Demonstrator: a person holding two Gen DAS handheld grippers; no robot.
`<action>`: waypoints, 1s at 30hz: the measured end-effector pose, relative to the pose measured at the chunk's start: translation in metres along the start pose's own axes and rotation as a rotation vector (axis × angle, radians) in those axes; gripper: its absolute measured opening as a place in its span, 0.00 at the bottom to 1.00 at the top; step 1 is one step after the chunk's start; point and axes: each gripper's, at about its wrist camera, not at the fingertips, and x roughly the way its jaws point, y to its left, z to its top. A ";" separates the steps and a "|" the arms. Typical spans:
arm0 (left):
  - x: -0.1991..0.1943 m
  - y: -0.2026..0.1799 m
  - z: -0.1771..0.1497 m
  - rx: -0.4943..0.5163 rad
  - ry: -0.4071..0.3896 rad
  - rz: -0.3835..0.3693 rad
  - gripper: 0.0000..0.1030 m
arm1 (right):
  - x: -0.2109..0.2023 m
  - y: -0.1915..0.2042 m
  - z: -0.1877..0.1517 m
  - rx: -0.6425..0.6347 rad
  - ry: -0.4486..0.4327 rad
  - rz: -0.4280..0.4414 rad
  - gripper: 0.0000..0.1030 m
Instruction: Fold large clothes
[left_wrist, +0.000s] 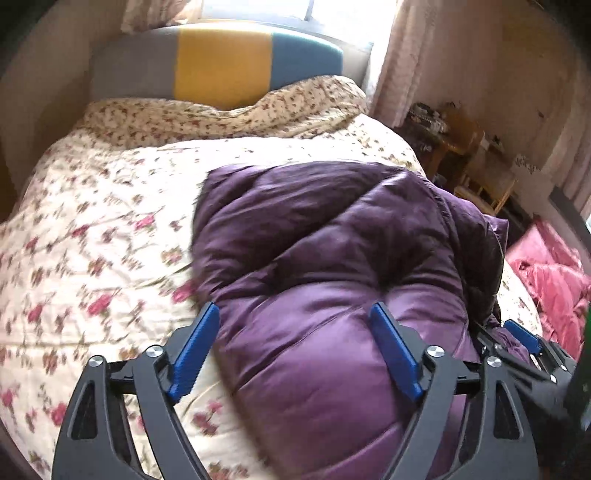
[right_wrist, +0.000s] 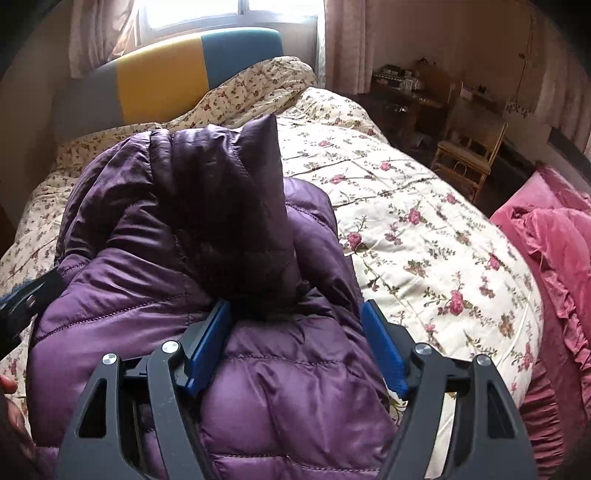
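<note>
**Desk:** What do I have in front of me from the left camera?

**Operator:** A purple quilted down jacket (left_wrist: 332, 258) lies bunched on a bed (left_wrist: 92, 240) spread with a cream floral quilt. My left gripper (left_wrist: 295, 332) stands over the jacket's near end with its blue pads spread wide. The left pad is over the quilt just beside the jacket's edge, and the right pad is over the padded fabric. Neither one pinches anything, so I call that tong released. At the right edge I see my right gripper (left_wrist: 524, 336) beside the same jacket.

**Desk:** And the right camera?

**Operator:** The jacket (right_wrist: 166, 240) fills the left half of the view, heaped, with a dark pointed fold standing up at its middle. My right gripper (right_wrist: 295, 325) straddles a puffed section of it. The fabric bulges between the blue pads, and a gap shows along the right pad. I read those jaws as let go, not clamped. A sliver of the left gripper (right_wrist: 22, 302) shows at the far left edge.

**Desk:** Surroundings?

**Operator:** A headboard (left_wrist: 221, 62) in grey, yellow and blue under a bright window, pink curtains, a wicker chair (right_wrist: 469, 155) beside the bed, and pink ruffled bedding (right_wrist: 554, 258) to the right.
</note>
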 end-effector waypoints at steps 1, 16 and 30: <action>-0.002 0.007 -0.003 -0.022 0.002 -0.011 0.84 | 0.001 -0.001 -0.001 0.004 0.004 0.008 0.70; 0.031 0.024 -0.018 -0.241 0.125 -0.367 0.65 | 0.020 -0.008 -0.006 0.051 0.037 0.172 0.40; -0.052 0.044 -0.021 -0.184 0.018 -0.394 0.48 | -0.019 0.044 -0.015 -0.009 0.028 0.311 0.22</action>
